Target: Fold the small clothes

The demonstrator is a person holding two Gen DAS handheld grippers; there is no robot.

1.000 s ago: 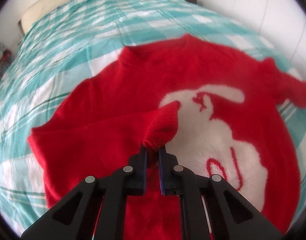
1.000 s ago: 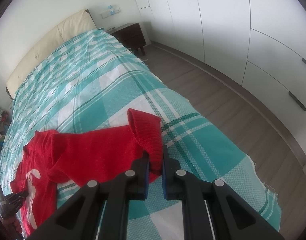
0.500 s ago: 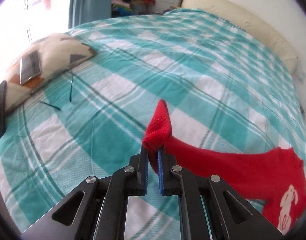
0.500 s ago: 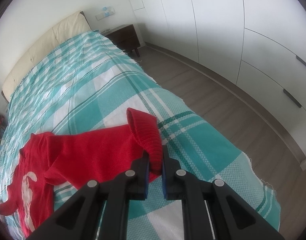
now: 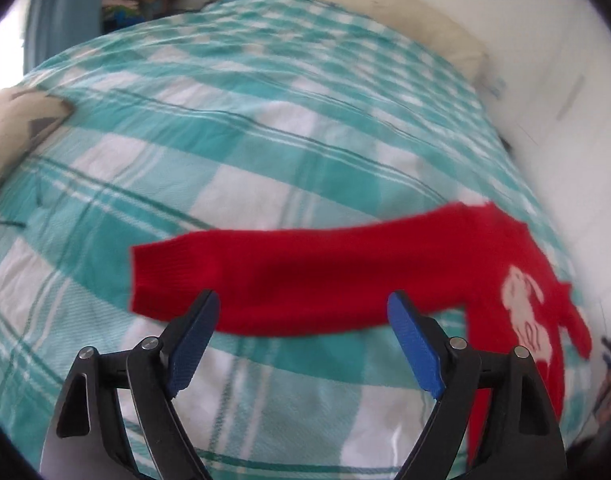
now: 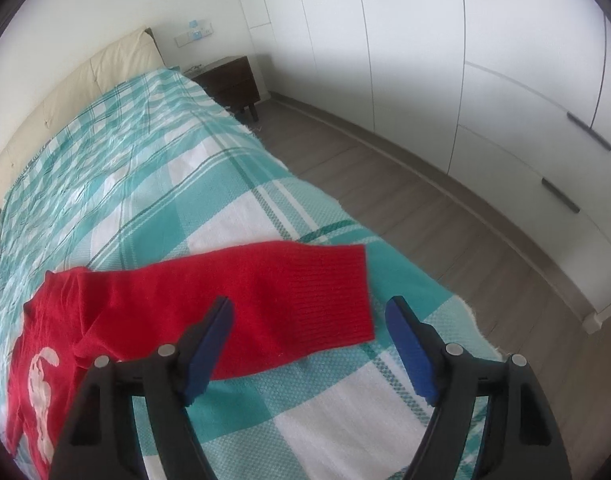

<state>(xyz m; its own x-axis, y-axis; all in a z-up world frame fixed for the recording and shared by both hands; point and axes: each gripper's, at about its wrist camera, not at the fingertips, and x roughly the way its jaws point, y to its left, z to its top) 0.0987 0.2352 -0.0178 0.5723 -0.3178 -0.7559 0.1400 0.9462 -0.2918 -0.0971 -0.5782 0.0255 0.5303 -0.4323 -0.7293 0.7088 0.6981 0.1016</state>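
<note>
The bed [image 6: 153, 184], under a teal-and-white plaid cover, fills most of both views; everything else is placed against it. Along its right side runs wood floor [image 6: 405, 200] and a wall of white wardrobes [image 6: 485, 60], with a dark nightstand [image 6: 229, 80] beside the cream headboard [image 6: 85, 84]. A patterned cushion [image 5: 17, 120] lies on the bed's left edge. The red sweater [image 5: 517, 280] lies flat across the bed's foot end, long axis crosswise, sleeves stretched out straight toward either side edge. The left sleeve [image 5: 289, 276] ends at a cuff pointing to the cushion side; the right sleeve [image 6: 265, 300] points to the floor side. The left gripper [image 5: 303, 308] and right gripper [image 6: 309, 316] both hang spread wide above the sleeves, holding nothing.
</note>
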